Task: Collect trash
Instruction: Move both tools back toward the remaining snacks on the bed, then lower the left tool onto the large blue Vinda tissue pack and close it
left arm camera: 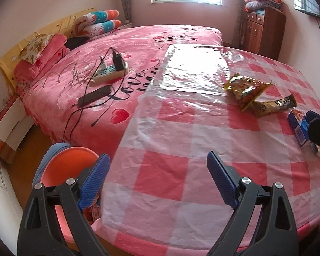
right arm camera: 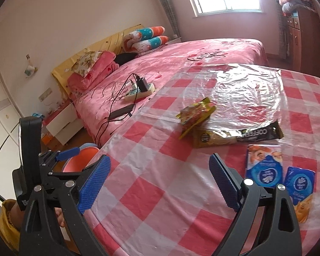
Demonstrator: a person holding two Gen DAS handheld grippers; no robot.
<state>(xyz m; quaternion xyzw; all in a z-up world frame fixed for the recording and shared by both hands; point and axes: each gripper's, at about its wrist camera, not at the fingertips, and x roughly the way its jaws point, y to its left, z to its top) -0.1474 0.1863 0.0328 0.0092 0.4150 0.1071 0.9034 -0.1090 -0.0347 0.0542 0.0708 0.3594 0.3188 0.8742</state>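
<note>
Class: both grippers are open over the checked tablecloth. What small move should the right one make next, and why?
Probably ease the open right gripper forward and rightward to the nearest blue wrapper. It lies flat, just ahead of the right finger, and neither gripper holds anything.

we see the table [right arm camera: 160, 192] under a pink-and-white checked cover with a clear glossy sheet [right arm camera: 245, 93] on top. the crumpled wrapper [right arm camera: 195, 115] is yellow with red print; the coffee sachet [right arm camera: 234, 137] runs from cream-gold to black with white letters. two packets [right arm camera: 263, 166] are blue and white with orange pictures. the bed [right arm camera: 181, 64] is pink with red hearts and black script. the bin [left arm camera: 70, 166] is salmon-orange with a blue rim. our tools have blue pads [left arm camera: 93, 183] on black arms.
</note>
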